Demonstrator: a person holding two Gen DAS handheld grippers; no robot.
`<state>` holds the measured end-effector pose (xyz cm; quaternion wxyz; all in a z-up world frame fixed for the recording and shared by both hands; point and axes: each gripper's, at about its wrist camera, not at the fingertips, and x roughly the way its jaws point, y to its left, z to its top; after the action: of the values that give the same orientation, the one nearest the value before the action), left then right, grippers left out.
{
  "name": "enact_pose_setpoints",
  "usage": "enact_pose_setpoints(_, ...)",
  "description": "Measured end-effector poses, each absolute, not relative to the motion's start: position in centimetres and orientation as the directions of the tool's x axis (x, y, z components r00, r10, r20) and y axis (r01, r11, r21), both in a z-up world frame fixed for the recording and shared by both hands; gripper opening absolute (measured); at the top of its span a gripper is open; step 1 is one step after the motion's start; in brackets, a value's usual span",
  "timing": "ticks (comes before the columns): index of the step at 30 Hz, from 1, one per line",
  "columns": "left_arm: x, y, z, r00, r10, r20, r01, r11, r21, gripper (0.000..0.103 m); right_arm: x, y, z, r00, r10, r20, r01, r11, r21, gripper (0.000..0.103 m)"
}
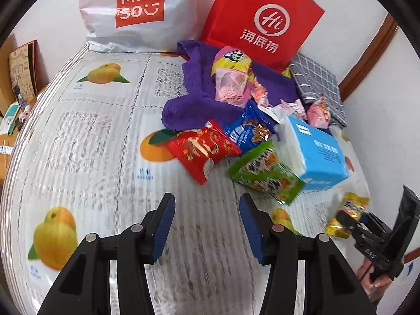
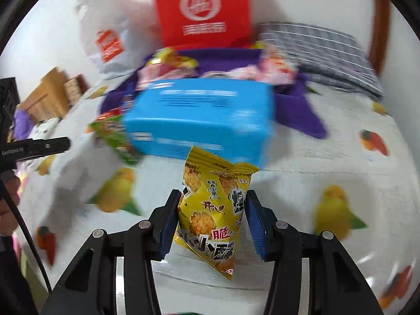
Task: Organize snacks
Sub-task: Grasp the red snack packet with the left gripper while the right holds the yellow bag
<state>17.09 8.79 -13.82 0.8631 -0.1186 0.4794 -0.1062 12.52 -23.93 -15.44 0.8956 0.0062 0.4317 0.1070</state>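
Observation:
My right gripper (image 2: pixel 211 219) is shut on a yellow snack packet (image 2: pixel 214 218) and holds it above the fruit-print table cover; in the left wrist view the packet (image 1: pixel 349 214) sits in the right gripper (image 1: pixel 346 221) at the far right. My left gripper (image 1: pixel 207 223) is open and empty over the cover, just short of a red packet (image 1: pixel 202 149) and a green packet (image 1: pixel 265 173). Behind them lie a blue packet (image 1: pixel 246 131) and pink packets (image 1: pixel 231 84) on a purple cloth (image 1: pixel 199 97).
A blue tissue box (image 1: pixel 317 152) lies right of the snacks. A white Miniso bag (image 1: pixel 139 13) and a red paper bag (image 1: pixel 262 23) stand at the back against the wall. A grey checked cloth (image 1: pixel 317 86) lies at the back right. Wooden furniture with clutter (image 1: pixel 18 86) is left.

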Motion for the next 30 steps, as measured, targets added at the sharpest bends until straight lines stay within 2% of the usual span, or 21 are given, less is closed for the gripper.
enact_pose_setpoints(6, 19.1, 8.2, -13.7, 0.532, -0.249, -0.809, 0.076, 0.966, -0.246, 0.048, 13.2, -27.2, -16.5, 0.621, 0.188, -0.761, -0.131, 0.982, 0.135, 0.048)
enact_pose_setpoints(13, 21.6, 7.2, -12.9, 0.550, -0.257, -0.795, 0.122, 0.966, -0.228, 0.048, 14.1, -28.8, -17.7, 0.645, 0.227, -0.730, -0.082, 0.970, 0.229, 0.048)
enact_pose_setpoints(24, 24.8, 6.7, -14.7, 0.522, -0.249, -0.816, 0.140, 0.968, -0.206, 0.049, 13.9, -28.8, -17.7, 0.655, 0.228, -0.721, -0.078, 0.969, 0.235, 0.049)
enact_pose_setpoints(28, 24.9, 6.5, -15.4, 0.470, -0.303, -0.829, 0.171, 0.953, -0.251, 0.049, 13.9, -28.8, -17.7, 0.654, 0.227, -0.721, -0.078, 0.969, 0.234, 0.049)
enact_pose_setpoints(30, 24.6, 6.0, -15.6, 0.459, -0.295, -0.838, 0.193, 0.954, -0.230, 0.049, 13.9, -28.8, -17.7, 0.654, 0.226, -0.722, -0.078, 0.969, 0.233, 0.049)
